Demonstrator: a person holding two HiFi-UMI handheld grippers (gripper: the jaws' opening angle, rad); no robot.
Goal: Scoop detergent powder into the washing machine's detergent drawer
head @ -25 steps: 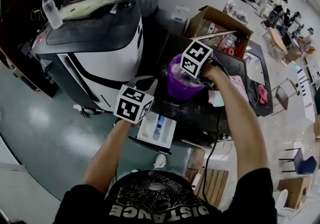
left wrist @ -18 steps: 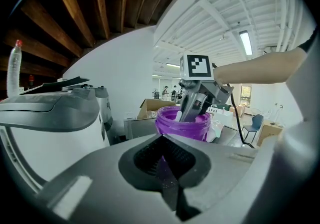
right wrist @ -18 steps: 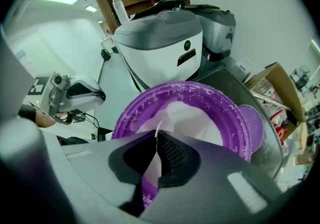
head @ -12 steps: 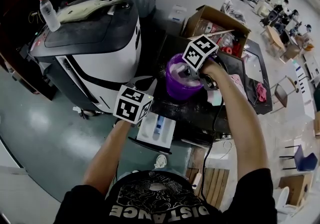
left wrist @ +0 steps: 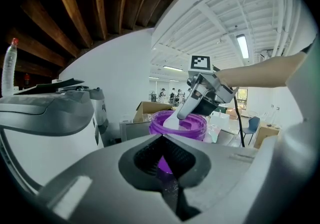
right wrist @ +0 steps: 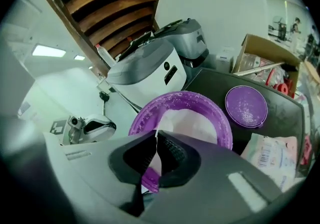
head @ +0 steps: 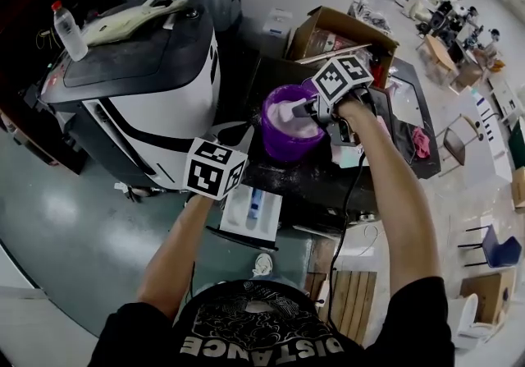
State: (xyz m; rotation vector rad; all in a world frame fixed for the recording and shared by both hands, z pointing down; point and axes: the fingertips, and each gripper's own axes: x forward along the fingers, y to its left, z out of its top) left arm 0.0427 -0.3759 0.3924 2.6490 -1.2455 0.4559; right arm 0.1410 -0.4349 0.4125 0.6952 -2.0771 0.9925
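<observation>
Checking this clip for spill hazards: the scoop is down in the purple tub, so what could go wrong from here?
1. The right hand-held gripper pinches the scoop by its thin handle only. Once loaded, it could twist and tip powder out.
2. The open detergent drawer sits apart from the purple tub, over open floor, so powder may drop during the carry. Grains already dust the tub's rim.

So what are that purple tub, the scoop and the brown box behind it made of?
Purple tub: likely plastic, glossy and translucent; light glows through its wall. Brown box: cardboard, matte, with creased open flaps. White scoop held by the right gripper: probably plastic, smooth.
</observation>
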